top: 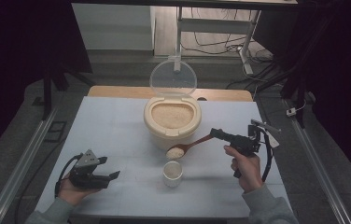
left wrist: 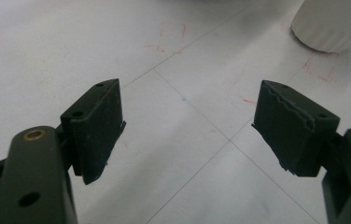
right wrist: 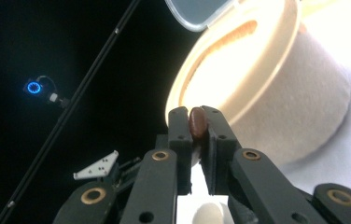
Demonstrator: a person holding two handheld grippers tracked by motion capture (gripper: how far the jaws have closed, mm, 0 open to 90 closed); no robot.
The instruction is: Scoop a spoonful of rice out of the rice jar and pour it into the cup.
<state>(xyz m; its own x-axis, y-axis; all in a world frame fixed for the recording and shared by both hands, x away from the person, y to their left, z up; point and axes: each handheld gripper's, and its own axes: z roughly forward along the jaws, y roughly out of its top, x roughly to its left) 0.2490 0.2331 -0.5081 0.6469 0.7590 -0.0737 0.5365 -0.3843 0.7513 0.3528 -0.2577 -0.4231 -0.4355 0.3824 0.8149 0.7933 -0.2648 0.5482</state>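
Rice heaped in the bowl of a wooden spoon (top: pixel 188 146), hanging just above a small white cup (top: pixel 172 173) on the bench (top: pixel 117 126). The right tool (top: pixel 216 133) is pinching the spoon's handle end, jaws pressed tight on it, the handle tilted down toward the cup. The left tool (top: pixel 112 174) rests low near the front corner, jaws spread with nothing between them. Behind the cup stands the cream rice container (top: pixel 172 122), its clear lid (top: pixel 173 77) up, grain showing inside.

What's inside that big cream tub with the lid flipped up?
The cream tub is filled nearly to its rim with pale grains, probably rice. The clear lid stands open behind it. How deep the grains go, or anything buried beneath them, is hidden by the surface and the opaque walls.
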